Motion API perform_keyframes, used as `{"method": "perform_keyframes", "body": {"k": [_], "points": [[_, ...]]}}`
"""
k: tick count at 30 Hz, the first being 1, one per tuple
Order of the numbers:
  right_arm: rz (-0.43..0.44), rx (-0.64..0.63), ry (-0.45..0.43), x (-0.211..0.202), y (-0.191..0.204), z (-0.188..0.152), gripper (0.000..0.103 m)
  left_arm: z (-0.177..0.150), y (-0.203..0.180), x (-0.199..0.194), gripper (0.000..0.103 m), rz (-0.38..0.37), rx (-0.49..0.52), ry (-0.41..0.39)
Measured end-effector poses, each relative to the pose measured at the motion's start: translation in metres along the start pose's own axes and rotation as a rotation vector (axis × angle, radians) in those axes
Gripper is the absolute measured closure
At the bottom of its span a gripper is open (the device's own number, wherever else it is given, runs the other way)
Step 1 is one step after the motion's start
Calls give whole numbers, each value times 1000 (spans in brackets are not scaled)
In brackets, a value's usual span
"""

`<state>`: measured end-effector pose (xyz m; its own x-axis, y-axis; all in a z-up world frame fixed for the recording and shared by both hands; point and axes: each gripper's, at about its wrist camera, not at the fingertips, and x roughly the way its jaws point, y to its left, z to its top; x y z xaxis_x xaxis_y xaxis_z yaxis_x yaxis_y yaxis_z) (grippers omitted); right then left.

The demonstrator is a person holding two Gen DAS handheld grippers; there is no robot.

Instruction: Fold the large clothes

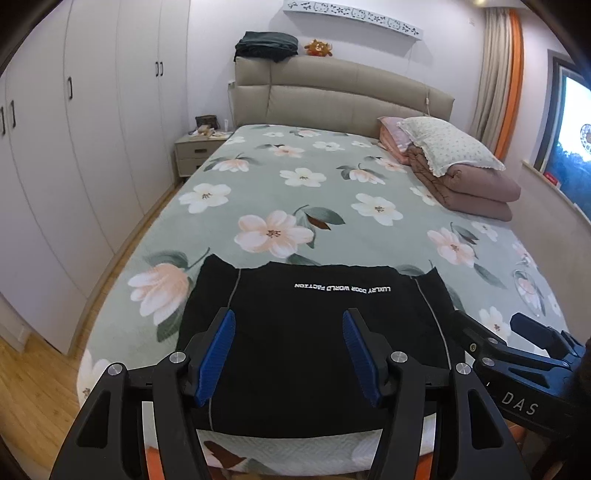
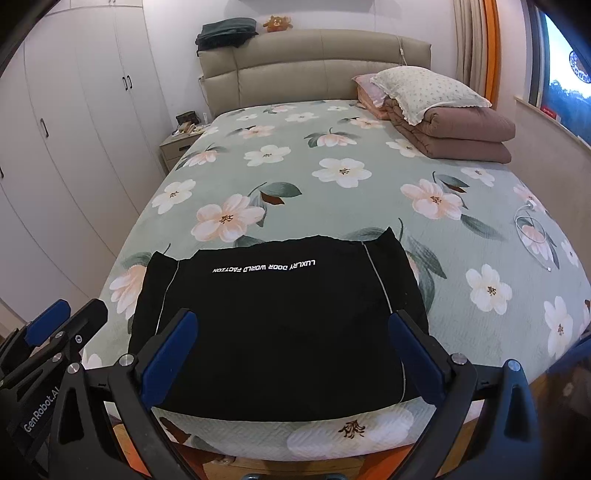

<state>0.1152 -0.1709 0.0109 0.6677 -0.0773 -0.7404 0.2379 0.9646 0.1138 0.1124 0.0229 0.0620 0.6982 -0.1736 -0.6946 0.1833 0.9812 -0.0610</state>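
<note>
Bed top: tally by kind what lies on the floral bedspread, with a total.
Black folded garment with white lettering: 1
Pillows, one white dotted with lace edge, one pink beneath it: 2
Brown folded quilt: 1
White coiled charging cable: 1
Total: 5

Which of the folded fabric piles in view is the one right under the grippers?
The black garment with upside-down white lettering, at the bed's near edge. The brown quilt lies under a pillow by the headboard; the dark pile sits on the headboard.

A pillow (image 2: 424, 90) tops a folded brown quilt (image 2: 465, 136) on the floral bed (image 2: 332, 192).
</note>
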Motion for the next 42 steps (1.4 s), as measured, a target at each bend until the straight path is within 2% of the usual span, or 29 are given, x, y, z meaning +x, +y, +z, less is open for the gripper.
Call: {"method": "perform_keyframes", "body": {"k": [4, 9, 18, 33, 42], "points": [[2, -1, 0, -2, -5, -2, 0, -2, -1, -1, 41, 16, 13, -10], [1, 7, -3, -4, -9, -4, 0, -2, -1, 0, 41, -16, 6, 8], [3, 14, 0, -4, -12, -5, 0, -5, -7, -1, 41, 6, 36, -4], [19, 54, 14, -1, -22, -6, 0, -10, -15, 6, 41, -16, 43, 22], [-27, 51, 0, -6, -28, -8, 0, -10, -9, 0, 41, 9, 15, 10]]}}
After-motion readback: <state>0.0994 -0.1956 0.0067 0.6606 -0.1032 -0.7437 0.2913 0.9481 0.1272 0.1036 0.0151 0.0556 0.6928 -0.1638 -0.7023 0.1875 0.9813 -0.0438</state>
